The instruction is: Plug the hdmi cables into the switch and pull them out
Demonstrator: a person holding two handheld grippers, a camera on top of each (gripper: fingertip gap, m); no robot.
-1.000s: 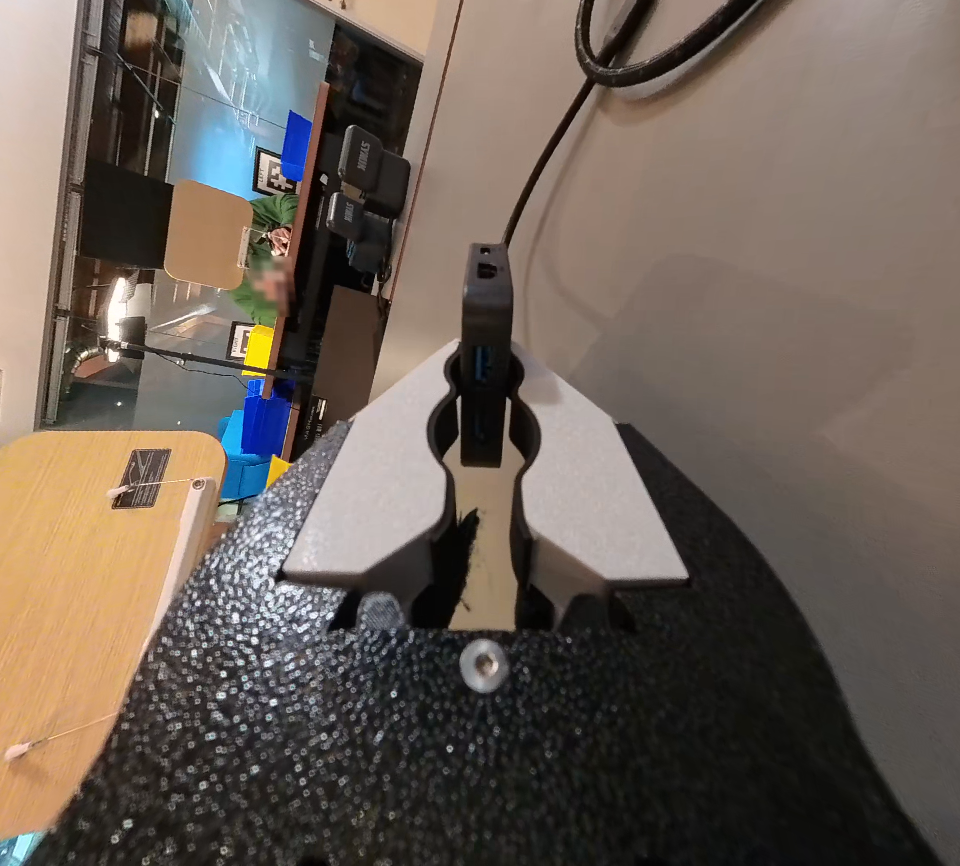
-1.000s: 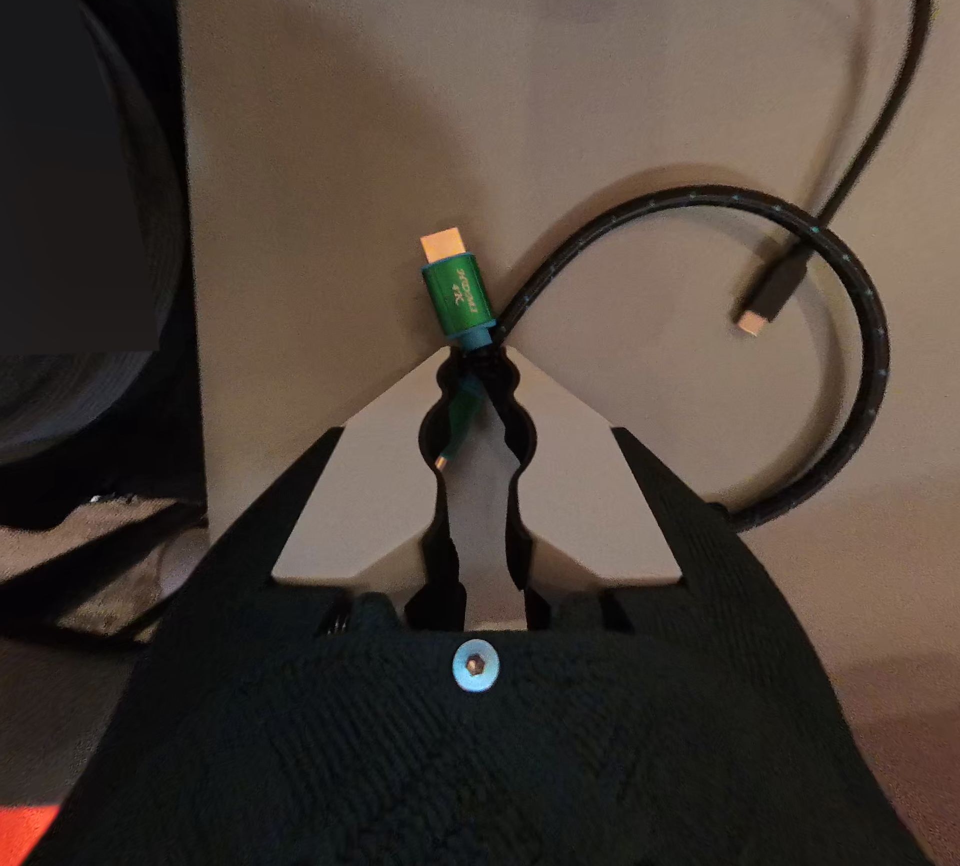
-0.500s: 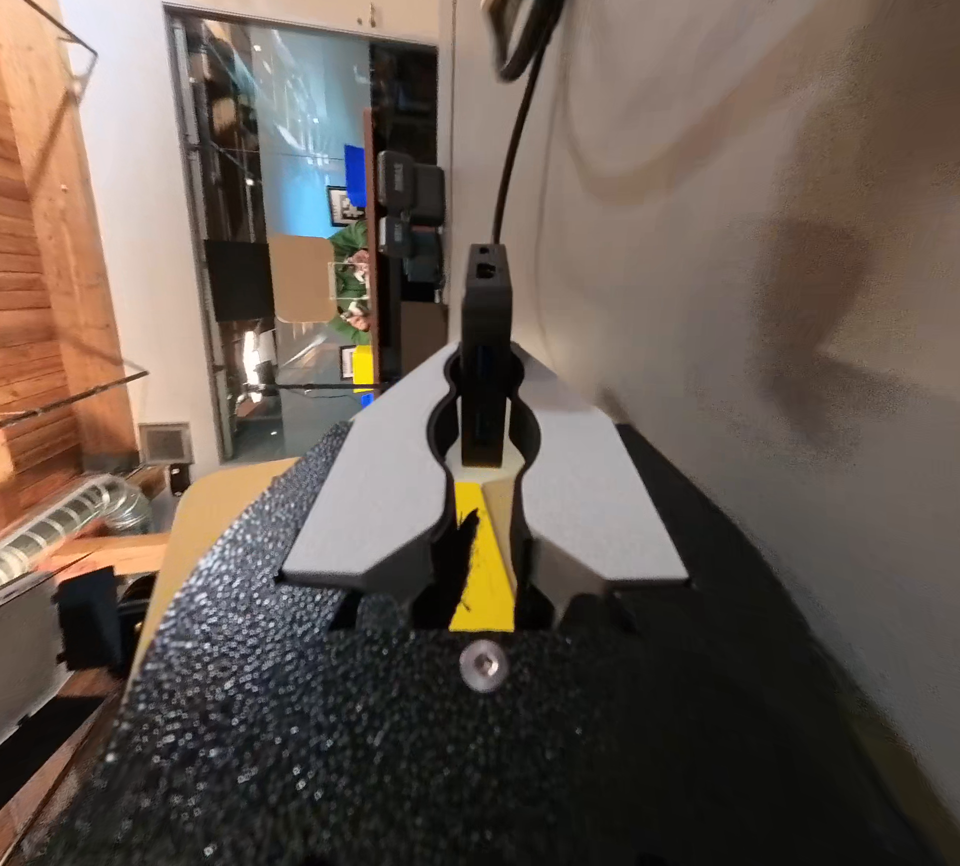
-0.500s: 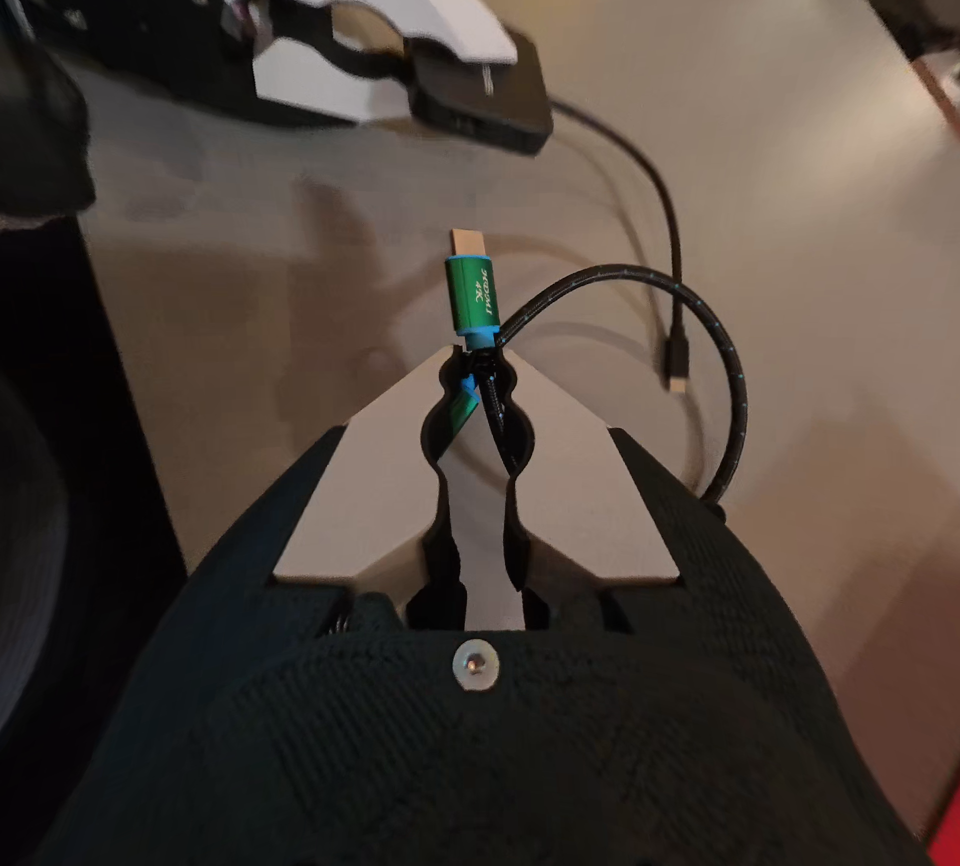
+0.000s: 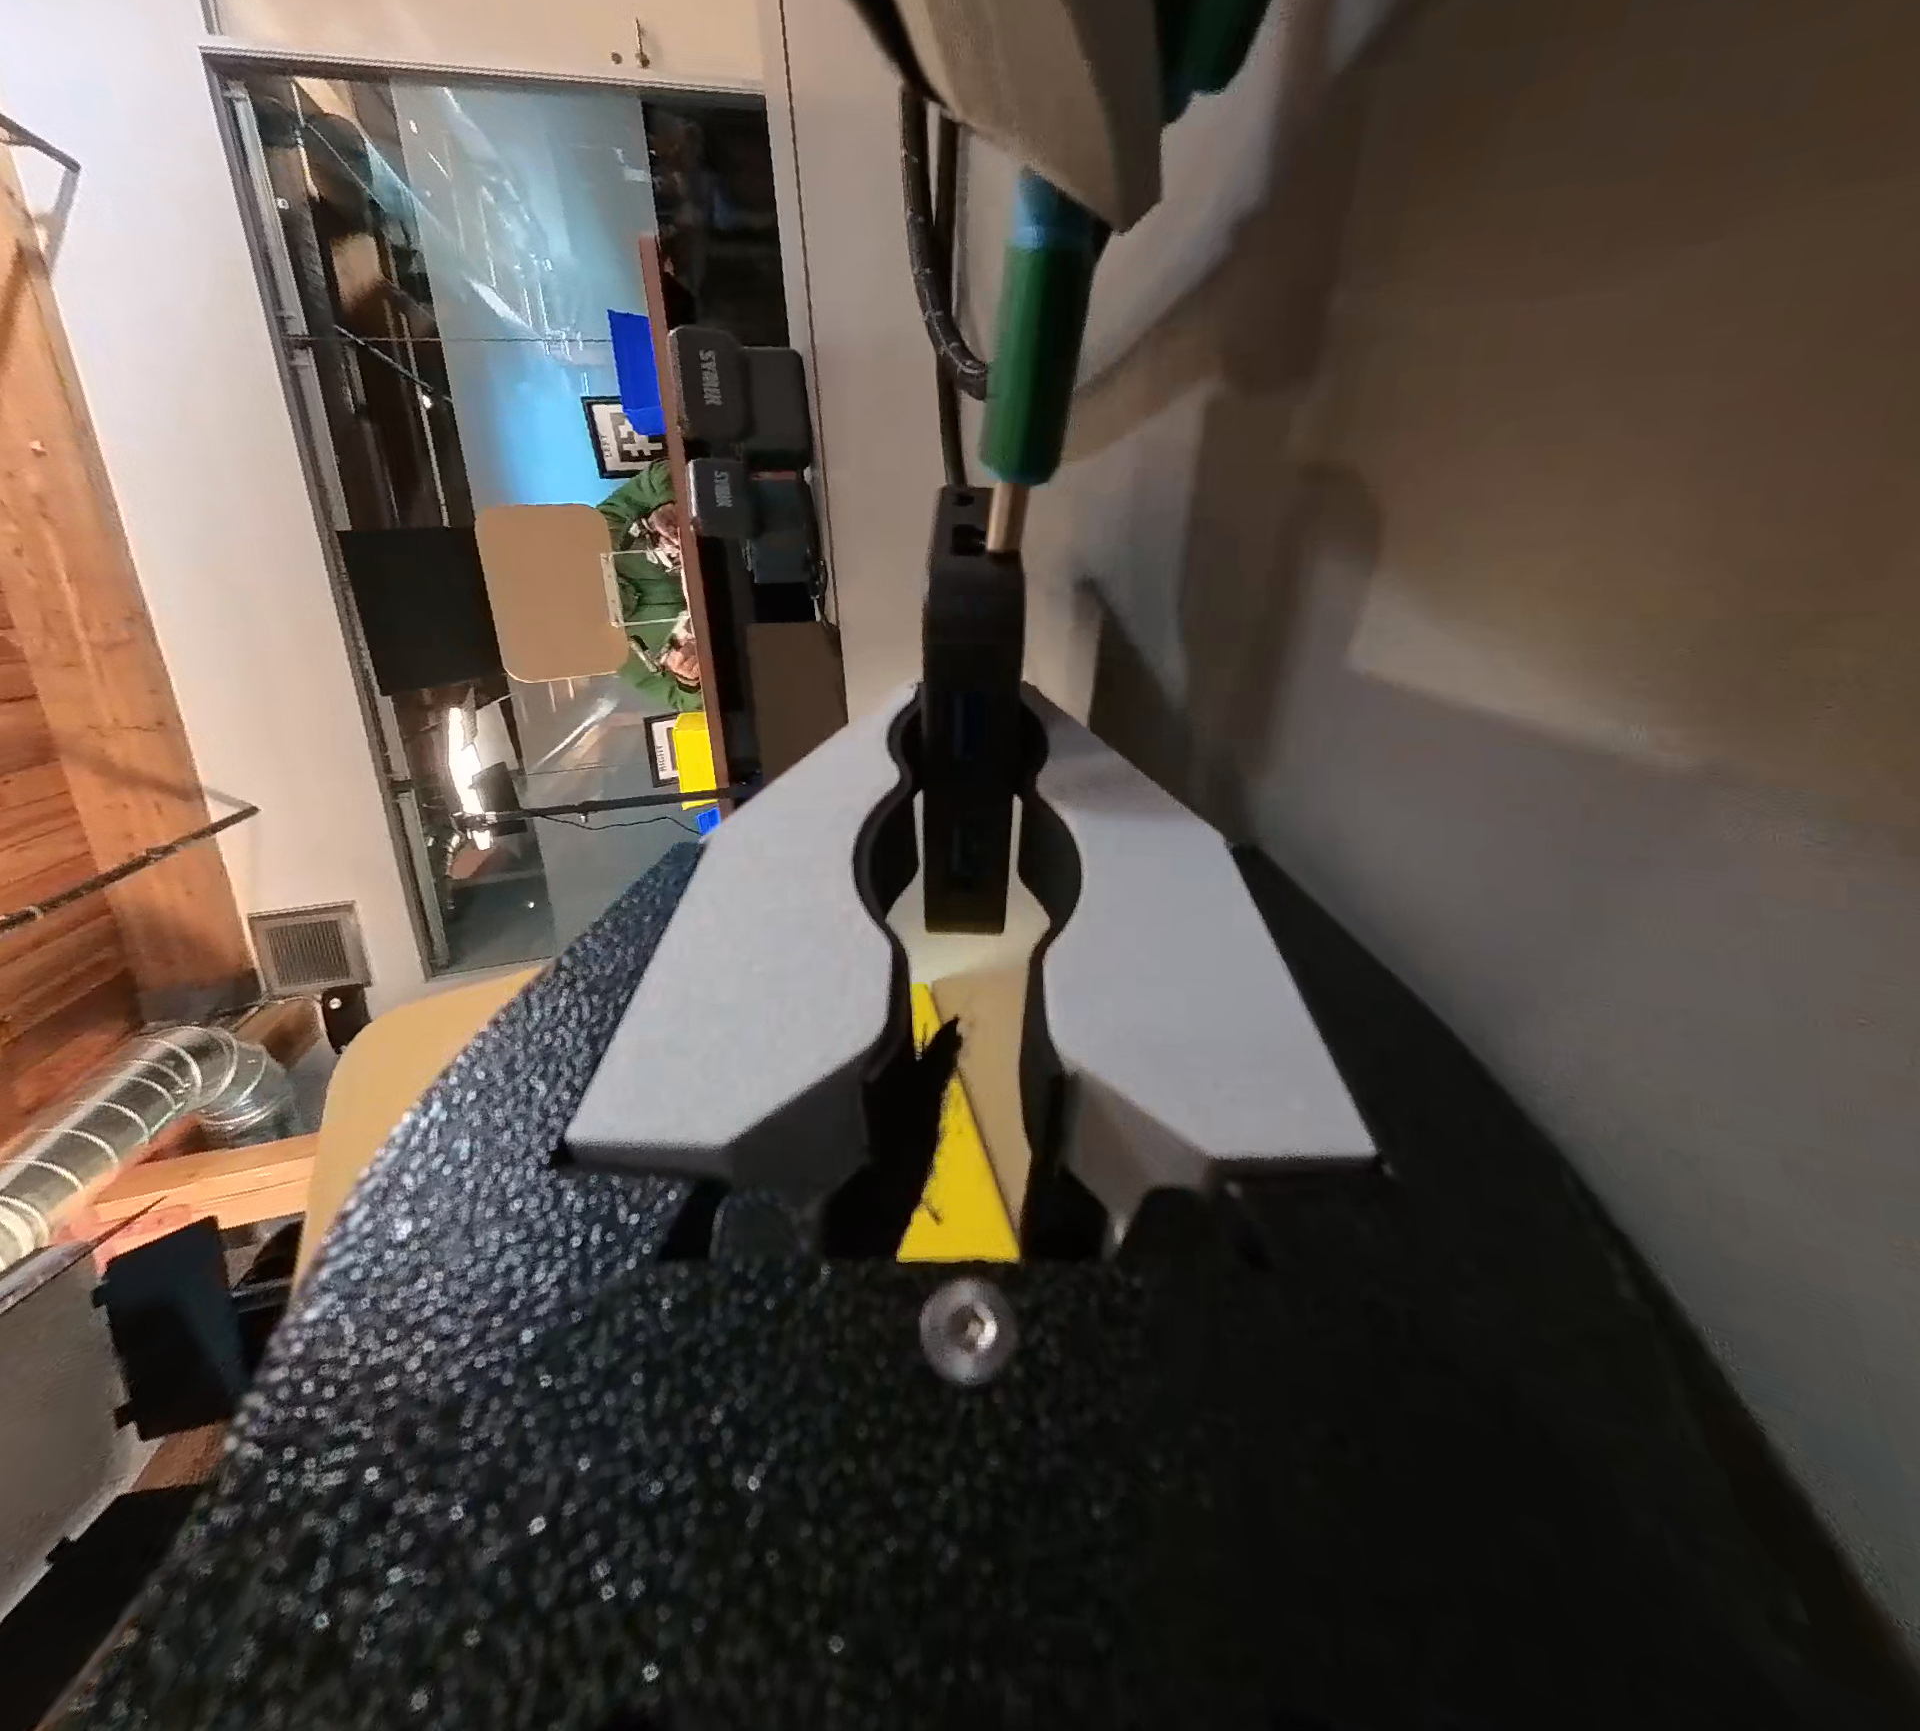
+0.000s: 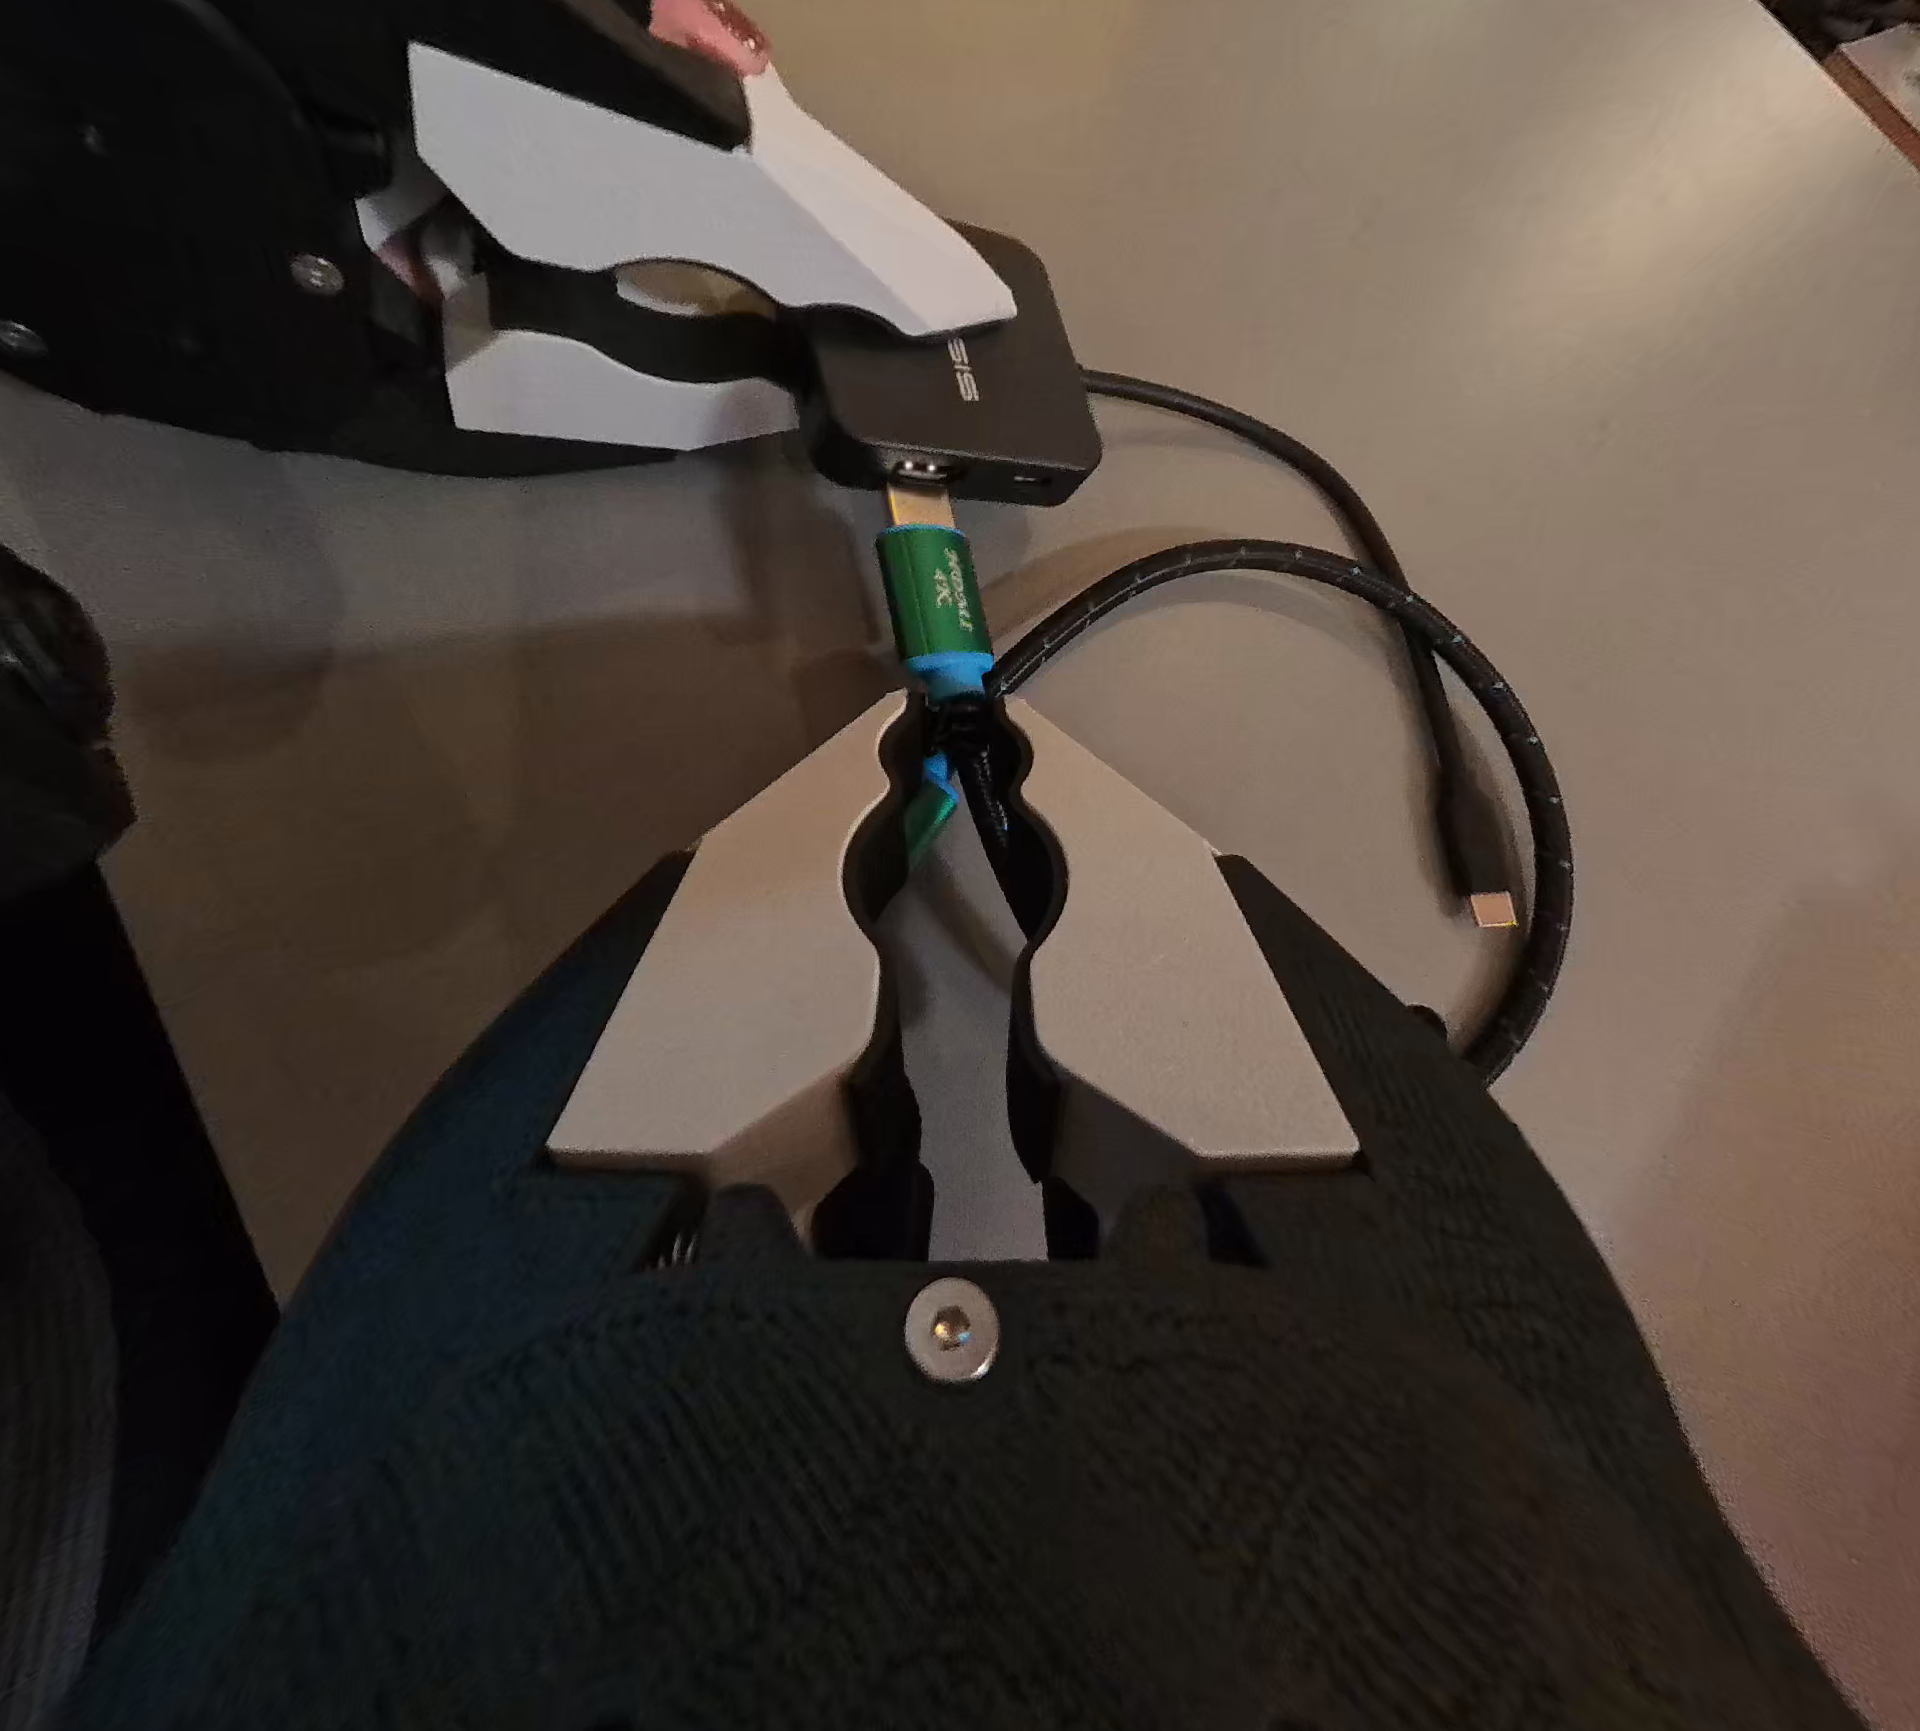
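Now left tongs [image 5: 966, 808] clamped on the black switch [image 6: 951, 377], held just above the grey surface [image 6: 1455, 123]. Right tongs [image 6: 951, 715] pinched on the braided cable [image 6: 1299, 564] behind the green plug [image 6: 930, 595], its metal tip at the switch port. Pale lettering on both, not repeated. Right view alone shows the thin lead's loose plug [image 6: 1493, 907]; left view alone, a window [image 5: 520, 486].

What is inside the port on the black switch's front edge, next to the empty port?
The gold metal tip of the green HDMI plug sits at the switch port, only partly in; most of the tip shows. How deep it reaches is hidden by the housing.
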